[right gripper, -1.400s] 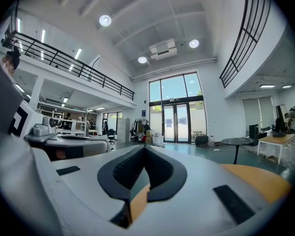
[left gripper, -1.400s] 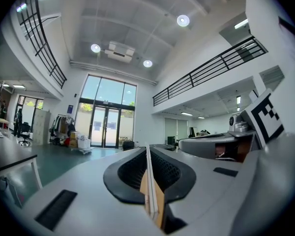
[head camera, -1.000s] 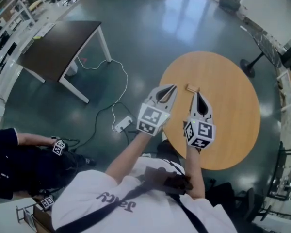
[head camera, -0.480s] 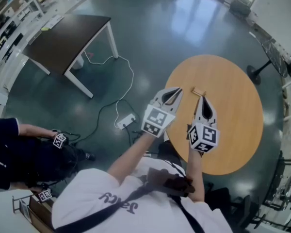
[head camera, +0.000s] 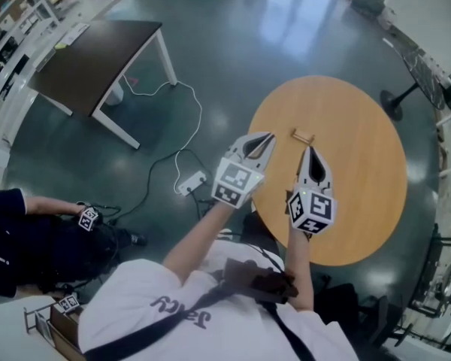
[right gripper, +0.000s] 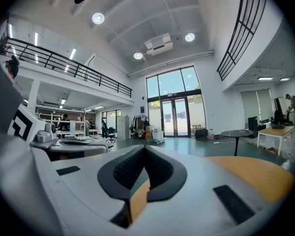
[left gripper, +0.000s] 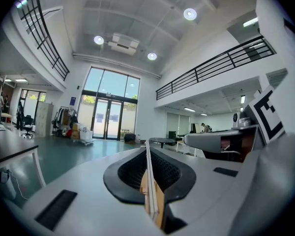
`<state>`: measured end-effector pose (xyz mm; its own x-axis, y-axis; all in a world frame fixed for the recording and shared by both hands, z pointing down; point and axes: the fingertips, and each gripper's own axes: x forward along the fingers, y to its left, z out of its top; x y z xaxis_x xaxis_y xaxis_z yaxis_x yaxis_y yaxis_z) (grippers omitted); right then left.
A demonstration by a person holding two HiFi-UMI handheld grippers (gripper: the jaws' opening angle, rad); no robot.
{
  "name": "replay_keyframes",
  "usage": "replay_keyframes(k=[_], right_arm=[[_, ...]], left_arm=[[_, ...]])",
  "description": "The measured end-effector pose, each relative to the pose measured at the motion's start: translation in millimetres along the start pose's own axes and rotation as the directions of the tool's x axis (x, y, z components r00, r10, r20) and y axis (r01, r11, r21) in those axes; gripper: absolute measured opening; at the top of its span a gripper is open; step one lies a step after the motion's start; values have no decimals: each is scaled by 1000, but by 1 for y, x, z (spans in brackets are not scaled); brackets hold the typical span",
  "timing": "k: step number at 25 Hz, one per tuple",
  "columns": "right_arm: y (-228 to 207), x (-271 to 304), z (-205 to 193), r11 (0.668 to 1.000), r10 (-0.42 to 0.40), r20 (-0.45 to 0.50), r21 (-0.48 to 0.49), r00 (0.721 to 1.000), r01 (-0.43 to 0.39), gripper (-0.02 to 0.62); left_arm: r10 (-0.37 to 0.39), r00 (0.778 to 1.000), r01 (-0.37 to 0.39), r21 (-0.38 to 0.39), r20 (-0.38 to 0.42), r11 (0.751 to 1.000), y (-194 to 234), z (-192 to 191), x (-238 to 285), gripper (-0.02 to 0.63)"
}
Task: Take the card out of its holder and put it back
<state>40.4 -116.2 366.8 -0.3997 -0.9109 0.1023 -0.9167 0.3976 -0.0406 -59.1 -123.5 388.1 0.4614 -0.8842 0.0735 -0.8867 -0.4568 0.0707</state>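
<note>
Just two claws [head camera: 270, 135] [head camera: 309, 150] — one card [left gripper: 148, 166], one holder [head camera: 302, 135]

Head view: steeply down on tabletop [head camera: 361, 171]. Left gripper [head camera: 269, 136] and right gripper [head camera: 308, 150] views: level, both facing far glass doors [left gripper: 108, 119] [right gripper: 174, 116].

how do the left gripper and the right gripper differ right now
The left gripper is shut on a thin white card, seen edge-on between its jaws; the right gripper is shut with nothing between them. The left gripper hangs at the round table's edge; the right gripper is over its top, just short of the wooden holder. Both point roughly level.
</note>
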Motion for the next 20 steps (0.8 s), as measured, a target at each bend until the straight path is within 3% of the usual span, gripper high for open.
replay_keyframes(k=[13, 20], right_arm=[[-55, 7, -45, 993, -89, -98, 66, 991, 96, 15], [-76, 16, -64, 989, -84, -131, 108, 988, 98, 15]], left_arm=[[-38, 991, 38, -8, -126, 999, 15, -57, 34, 26], [-125, 969, 133, 23, -214, 991, 20, -79, 65, 26]])
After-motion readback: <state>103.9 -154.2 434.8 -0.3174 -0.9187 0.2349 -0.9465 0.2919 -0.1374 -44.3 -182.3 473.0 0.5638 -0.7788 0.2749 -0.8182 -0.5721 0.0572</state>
